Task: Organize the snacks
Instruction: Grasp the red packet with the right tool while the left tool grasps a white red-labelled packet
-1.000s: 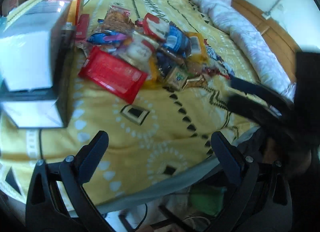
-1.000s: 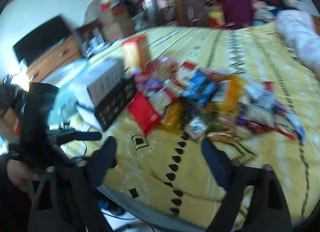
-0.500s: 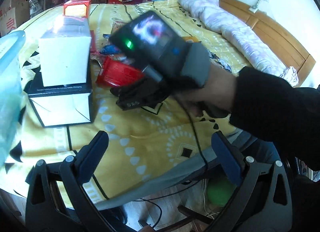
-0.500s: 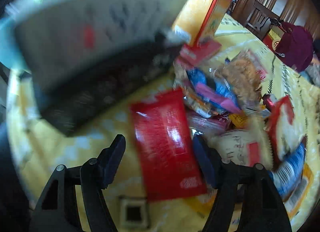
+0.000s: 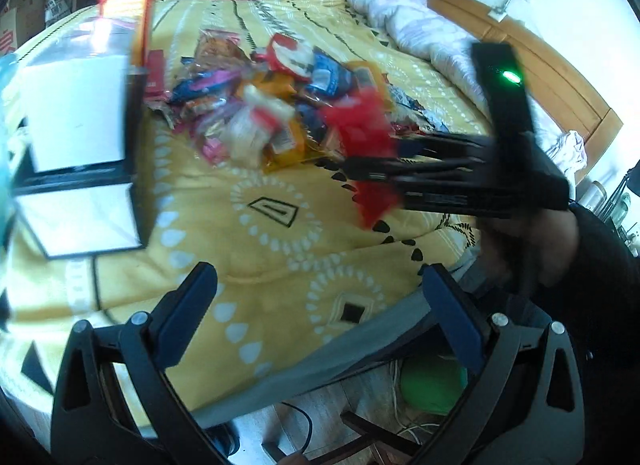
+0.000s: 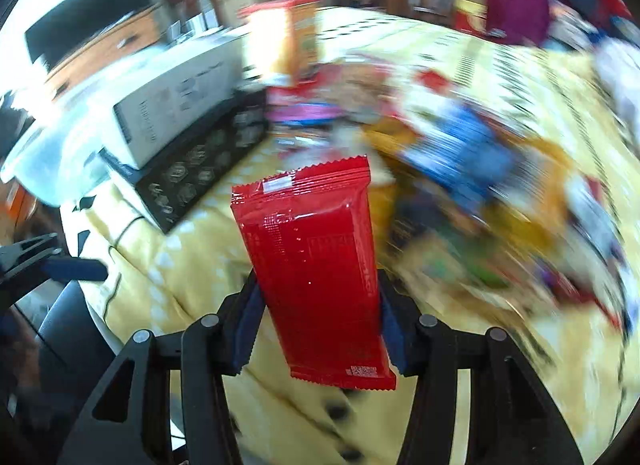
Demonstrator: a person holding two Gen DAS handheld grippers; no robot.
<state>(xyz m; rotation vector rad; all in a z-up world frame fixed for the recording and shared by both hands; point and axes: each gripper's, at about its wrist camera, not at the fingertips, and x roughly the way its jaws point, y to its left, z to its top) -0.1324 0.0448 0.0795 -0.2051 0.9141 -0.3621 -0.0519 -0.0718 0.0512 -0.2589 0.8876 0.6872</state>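
Yellow bedspread (image 6: 168, 265) below: the right gripper (image 6: 320, 329) is closing on a red packet (image 6: 316, 273), its long side pointing ahead toward the boxes (image 6: 176, 113); the left gripper (image 5: 320, 317) gapes empty.

Snack pile (image 5: 280, 105) on the bedspread (image 5: 256, 249), stacked boxes (image 5: 80, 153) just left.
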